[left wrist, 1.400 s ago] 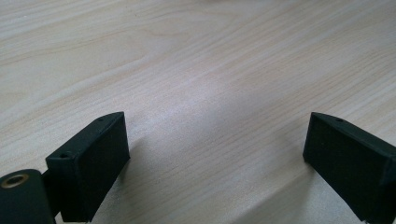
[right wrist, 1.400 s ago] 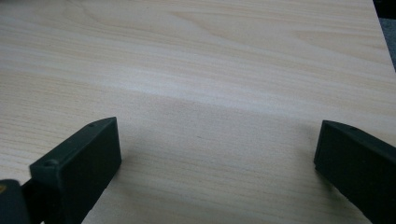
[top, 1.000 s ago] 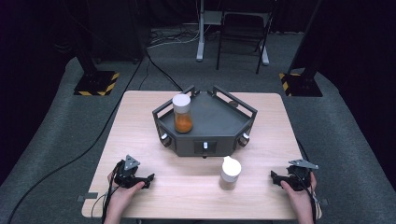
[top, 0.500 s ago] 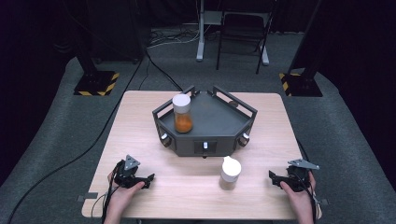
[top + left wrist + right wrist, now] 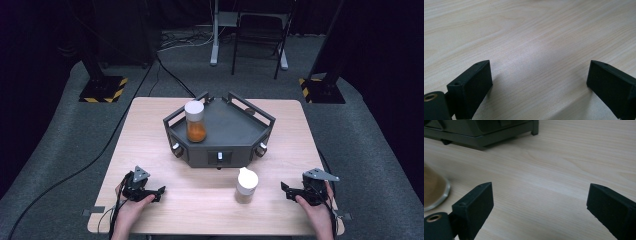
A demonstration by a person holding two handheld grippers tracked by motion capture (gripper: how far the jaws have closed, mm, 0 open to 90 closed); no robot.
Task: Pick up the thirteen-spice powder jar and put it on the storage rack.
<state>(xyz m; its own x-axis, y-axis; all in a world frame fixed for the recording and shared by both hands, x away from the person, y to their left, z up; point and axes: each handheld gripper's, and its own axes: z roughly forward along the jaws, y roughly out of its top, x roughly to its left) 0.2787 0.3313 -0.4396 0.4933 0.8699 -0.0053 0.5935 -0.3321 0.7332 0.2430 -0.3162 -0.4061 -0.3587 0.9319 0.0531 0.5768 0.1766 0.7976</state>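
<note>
White-capped jar (image 5: 246,185) of brown powder standing on the wooden counter (image 5: 200,200) just in front of the dark tray (image 5: 235,132), right claw (image 5: 287,191) near it, jaws apart and just closing on nothing, left claw (image 5: 159,192) jaws apart, empty, orange-filled jar (image 5: 195,121) upright in tray.

Your light wood table (image 5: 150,135) carries a dark six-sided tray (image 5: 235,131) toward the far middle. In front of the tray, near your edge, a white-capped jar (image 5: 246,185) with brown contents stands directly on the wood.
</note>
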